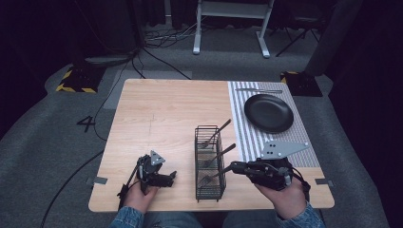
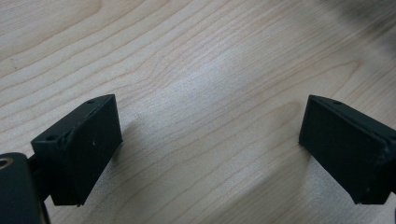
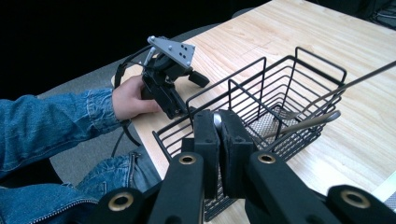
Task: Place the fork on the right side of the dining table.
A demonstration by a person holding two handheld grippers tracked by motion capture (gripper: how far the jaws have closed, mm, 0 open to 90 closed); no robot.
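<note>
1. Under both grippers lies the wooden desk (image 1: 161, 114), with a striped mat (image 1: 247, 137) out beyond the right jaws.
2. Ahead of the right jaws on that mat sits a black plate (image 1: 269, 112), and a piece of cutlery (image 1: 259, 90) lies just past it.
3. Directly in front of the right jaws stands a black wire basket (image 1: 209, 164), upright, with three compartments in a row.
4. Clamped together at the basket's near compartment, the right gripper (image 3: 218, 140) has its jaws shut on the handle end of a fork (image 1: 215, 176), whose tines slope down inside the wire walls.
5. Beyond that grip, two more forks (image 1: 216, 134) lean in the middle and far compartments, handles up and tilted.
6. Off to the far side of the basket, the left gripper (image 1: 172, 176) rests low over the desk, its jaws wide apart with only bare wood between them.
</note>
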